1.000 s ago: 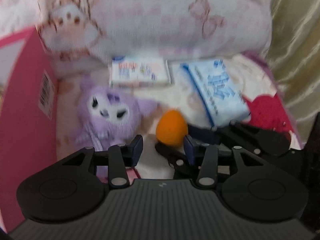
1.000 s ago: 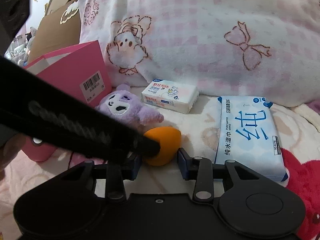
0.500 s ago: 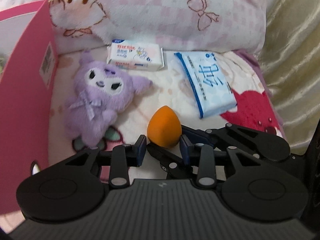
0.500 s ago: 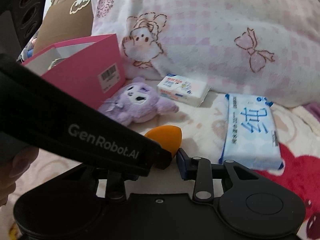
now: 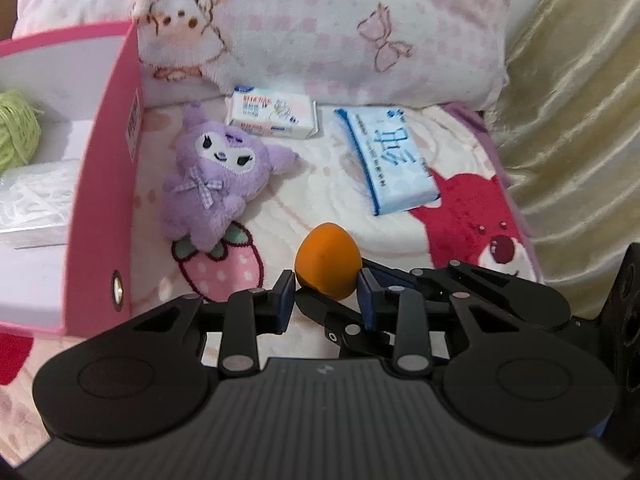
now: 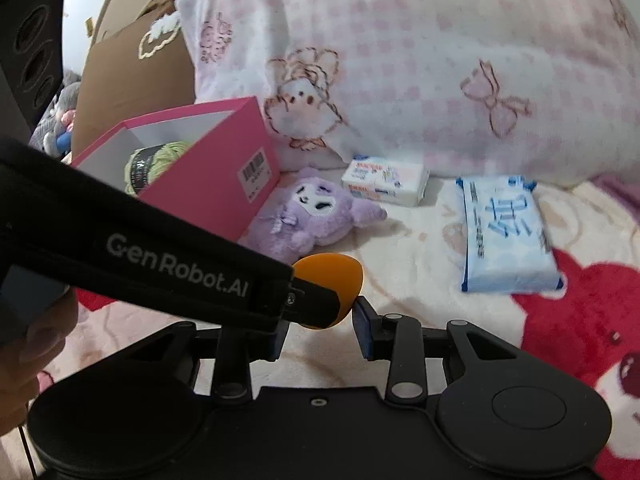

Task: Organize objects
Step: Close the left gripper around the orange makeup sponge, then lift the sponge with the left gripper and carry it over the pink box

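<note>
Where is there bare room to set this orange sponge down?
Bare blanket lies between the purple plush and the blue wipes pack. Inside the pink box, the near floor is bare; green yarn and a white packet fill the rest. Crowded along the pillow, by the tissue pack.

A home bedroom — cartoon-print blanket [image 5: 360, 216], plush pillow [image 6: 420, 60].

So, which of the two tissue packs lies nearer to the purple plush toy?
The small white pack with pink print, just behind the plush toy at the pillow's foot. The longer blue-and-white pack lies further off, toward the red bear print.
</note>
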Demonstrator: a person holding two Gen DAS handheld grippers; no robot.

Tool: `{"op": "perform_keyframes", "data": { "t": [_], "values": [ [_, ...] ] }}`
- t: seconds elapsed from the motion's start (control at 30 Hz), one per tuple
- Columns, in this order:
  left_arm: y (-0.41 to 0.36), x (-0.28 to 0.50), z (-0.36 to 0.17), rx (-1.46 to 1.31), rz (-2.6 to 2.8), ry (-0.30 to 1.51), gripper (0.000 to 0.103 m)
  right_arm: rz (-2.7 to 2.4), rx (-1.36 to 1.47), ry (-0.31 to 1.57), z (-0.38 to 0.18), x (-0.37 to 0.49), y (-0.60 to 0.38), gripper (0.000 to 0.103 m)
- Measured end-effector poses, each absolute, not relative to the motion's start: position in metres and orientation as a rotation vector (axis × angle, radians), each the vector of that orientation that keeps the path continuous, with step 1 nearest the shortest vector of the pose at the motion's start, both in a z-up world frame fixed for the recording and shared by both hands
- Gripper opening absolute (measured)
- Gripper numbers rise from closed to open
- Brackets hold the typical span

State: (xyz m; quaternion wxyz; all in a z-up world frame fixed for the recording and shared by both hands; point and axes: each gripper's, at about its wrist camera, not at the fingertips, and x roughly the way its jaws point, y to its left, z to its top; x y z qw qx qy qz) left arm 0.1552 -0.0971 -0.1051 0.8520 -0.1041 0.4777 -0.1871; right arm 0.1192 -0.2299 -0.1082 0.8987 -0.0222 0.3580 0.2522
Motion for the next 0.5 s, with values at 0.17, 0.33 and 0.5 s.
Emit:
{"op": "perform_keyframes", "data": {
  "t": [0.17,0.33,0.5],
  "values": [
    [-0.084,0.138,-0.09,-0.245,-0.423,1.002,0.03,0.541,-0.125,0.724,-0.089,0.1,-0.221,0.04],
    [-0.071,0.123,-0.071,-0.244,-0.442,0.964,0.031,0.517,-0.205,0.662,-0.068,0.08,-0.204,0.04],
    [-0.056,0.111,-0.055,-0.26,-0.445,0.952,0.031,0.516,-0.242,0.634,-0.053,0.066,-0.192,0.04]
  ]
}}
